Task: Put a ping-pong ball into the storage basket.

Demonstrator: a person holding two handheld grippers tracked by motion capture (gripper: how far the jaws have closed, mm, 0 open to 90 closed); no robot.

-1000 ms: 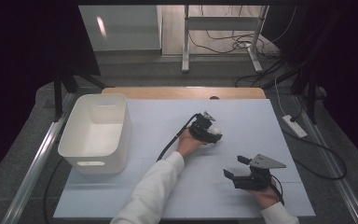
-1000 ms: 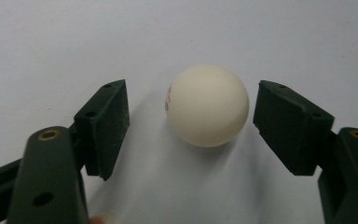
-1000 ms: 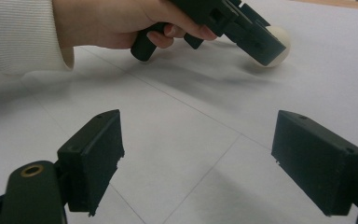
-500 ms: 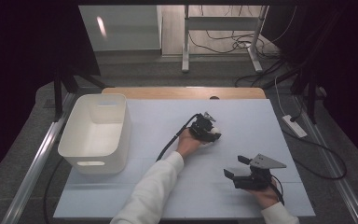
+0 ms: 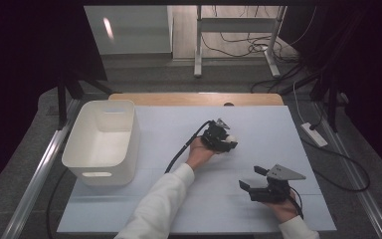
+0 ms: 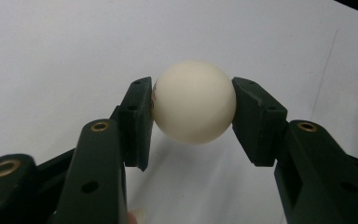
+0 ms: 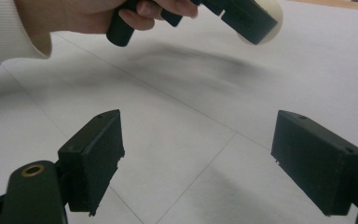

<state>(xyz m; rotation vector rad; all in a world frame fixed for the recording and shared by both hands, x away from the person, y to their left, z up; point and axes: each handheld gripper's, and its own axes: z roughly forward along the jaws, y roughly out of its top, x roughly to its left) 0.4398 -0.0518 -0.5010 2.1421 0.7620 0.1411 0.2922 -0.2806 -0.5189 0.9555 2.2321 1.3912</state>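
Sitting pinched between the two black jaws of the left gripper point(image 6: 193, 109) is a small, smooth, cream-white ball point(image 6: 194, 107), held at its sides with both pads pressed against it. In the high view the ball point(image 5: 231, 140) lies right of the middle of the pale grey-white table top point(image 5: 258, 124), with the left gripper point(image 5: 225, 143) reaching in from the person's side. Being round, the ball has no long axis and points no particular way. Bare table surface spreads all around it, and the far edge and the right edge are both well apart from it. The right gripper point(image 5: 253, 180) hovers near the table's front right corner, its jaws spread wide with nothing between them; in the right gripper view the ball point(image 7: 269, 18) shows beyond those parted jaws. A white rectangular plastic bin point(image 5: 102, 142) with a handle slot stands at the left side of the table, well apart from the ball, with open surface between them.
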